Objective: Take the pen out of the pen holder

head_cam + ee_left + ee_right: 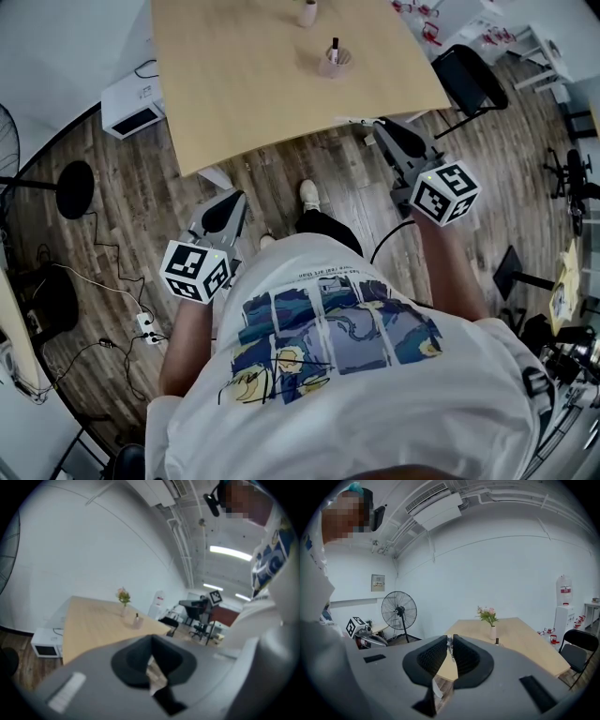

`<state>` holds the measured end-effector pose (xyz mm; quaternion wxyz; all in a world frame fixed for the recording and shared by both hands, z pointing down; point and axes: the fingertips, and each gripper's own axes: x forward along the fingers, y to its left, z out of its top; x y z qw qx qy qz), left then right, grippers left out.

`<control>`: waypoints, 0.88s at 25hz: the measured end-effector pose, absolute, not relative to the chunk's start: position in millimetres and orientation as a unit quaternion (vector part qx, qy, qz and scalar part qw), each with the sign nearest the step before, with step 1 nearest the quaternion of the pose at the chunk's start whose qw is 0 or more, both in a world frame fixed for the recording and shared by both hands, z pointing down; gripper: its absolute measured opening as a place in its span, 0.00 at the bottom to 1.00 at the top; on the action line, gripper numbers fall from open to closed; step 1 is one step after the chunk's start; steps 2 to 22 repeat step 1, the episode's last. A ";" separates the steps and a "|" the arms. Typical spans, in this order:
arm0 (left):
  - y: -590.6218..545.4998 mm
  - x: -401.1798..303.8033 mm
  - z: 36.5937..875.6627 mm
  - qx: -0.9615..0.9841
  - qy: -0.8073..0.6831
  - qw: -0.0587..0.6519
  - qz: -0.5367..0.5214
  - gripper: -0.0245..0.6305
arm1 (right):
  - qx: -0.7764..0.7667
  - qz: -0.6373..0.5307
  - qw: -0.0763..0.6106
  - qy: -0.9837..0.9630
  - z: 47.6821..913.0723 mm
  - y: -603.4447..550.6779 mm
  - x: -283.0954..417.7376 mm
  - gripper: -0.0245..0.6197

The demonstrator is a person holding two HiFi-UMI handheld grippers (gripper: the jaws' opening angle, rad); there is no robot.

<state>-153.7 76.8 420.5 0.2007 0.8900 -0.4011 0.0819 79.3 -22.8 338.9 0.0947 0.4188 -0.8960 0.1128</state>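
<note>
Left tongs [229, 208] and right tongs [384, 131] hang well short of pen [334, 46].

An office, probably, is suggested by the wooden counter [262, 94], a black chair [469, 80] at upper right, a water dispenser [564, 606] and a fan [399, 611].

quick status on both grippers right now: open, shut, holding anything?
Left gripper: shut, jaws meet at the tips, nothing held.
Right gripper: open by a narrow gap, nothing between the jaws.
</note>
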 end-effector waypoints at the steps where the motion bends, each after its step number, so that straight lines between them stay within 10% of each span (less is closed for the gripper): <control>1: 74.4 -151.7 420.5 0.890 -0.401 0.201 0.082 0.05 | 0.419 0.114 0.096 -0.896 340.5 -25.4 81.7 0.09; 22: 74.4 -151.7 420.5 0.890 -0.401 0.201 0.082 0.05 | 0.419 0.114 0.096 -0.896 340.5 -25.4 81.7 0.09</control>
